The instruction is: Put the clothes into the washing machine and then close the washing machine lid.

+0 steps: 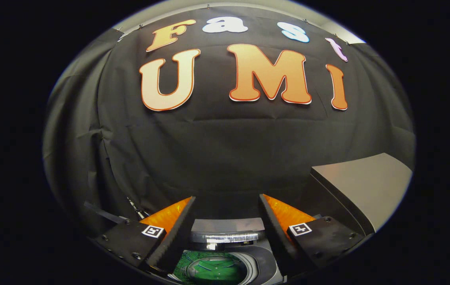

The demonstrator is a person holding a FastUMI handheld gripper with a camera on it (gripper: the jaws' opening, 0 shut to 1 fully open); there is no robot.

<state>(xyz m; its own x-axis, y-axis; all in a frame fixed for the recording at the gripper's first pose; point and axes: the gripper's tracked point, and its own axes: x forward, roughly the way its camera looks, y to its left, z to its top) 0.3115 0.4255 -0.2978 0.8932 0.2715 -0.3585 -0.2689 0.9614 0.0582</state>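
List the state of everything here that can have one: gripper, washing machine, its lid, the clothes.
gripper: open, fingers spread wide, nothing between them.
washing machine: drum opening uncovered, below and between the fingers.
lid: raised, standing open beyond the right-hand finger.
green clothes: lying inside the drum, not held.

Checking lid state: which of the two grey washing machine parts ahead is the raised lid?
The large grey lid beside the right finger, tilted upward. The narrow grey panel lies flat between the open fingers, behind the drum holding green clothes.
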